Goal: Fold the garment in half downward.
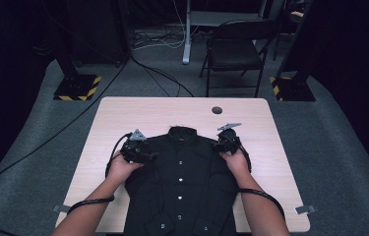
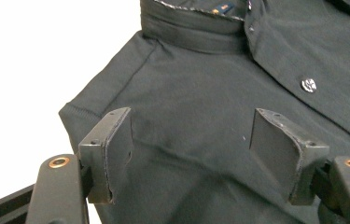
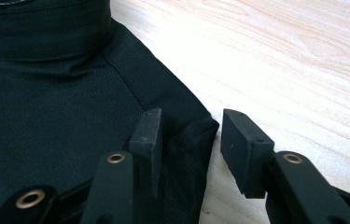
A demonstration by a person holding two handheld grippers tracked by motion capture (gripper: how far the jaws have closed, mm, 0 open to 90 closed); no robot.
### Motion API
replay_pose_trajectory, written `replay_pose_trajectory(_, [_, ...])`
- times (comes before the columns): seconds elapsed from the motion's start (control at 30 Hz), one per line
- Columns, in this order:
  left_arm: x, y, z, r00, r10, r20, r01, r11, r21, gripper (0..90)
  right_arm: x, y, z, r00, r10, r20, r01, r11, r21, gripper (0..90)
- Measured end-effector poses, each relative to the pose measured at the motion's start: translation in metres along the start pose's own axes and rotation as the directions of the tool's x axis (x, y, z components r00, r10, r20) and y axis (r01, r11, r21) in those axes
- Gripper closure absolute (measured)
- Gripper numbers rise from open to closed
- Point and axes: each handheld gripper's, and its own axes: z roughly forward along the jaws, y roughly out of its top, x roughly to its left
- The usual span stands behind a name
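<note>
a black button-up shirt (image 1: 182, 182) is laid flat on the wooden table (image 1: 280, 162), buttons facing up, collar (image 1: 182, 132) at the far end and hem at the near edge. the left gripper (image 1: 140, 153) is positioned over the shirt's left shoulder area; its jaws are spread wide above the cloth, with nothing clamped. the right gripper (image 1: 223, 143) is placed at the right shoulder corner; its jaws are parted to a moderate gap that straddles the folded shoulder edge (image 3: 196, 135), and no pinch on the cloth is seen.
</note>
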Motion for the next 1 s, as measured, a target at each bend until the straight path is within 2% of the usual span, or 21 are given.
replay_pose_trajectory(0.3, [0.01,0.009,0.008,0.9995,-0.016,-0.029,0.016,0.9998,0.011,29.9,0.0,0.001,0.0,1.0,-0.001,-0.001,0.001,1.0,0.007,58.3])
replay_pose_trajectory(0.63, [0.028,0.011,0.004,0.9951,-0.088,-0.045,0.088,0.9961,-0.005,33.1,0.0,0.002,0.0,1.0,-0.003,-0.001,0.003,0.9999,0.014,58.3])
replay_pose_trajectory(1.0, [0.044,0.019,0.002,0.9877,-0.141,-0.067,0.14,0.9899,-0.023,38.2,0.0,0.003,0.0,1.0,-0.004,0.0,0.004,0.9998,0.021,58.4])
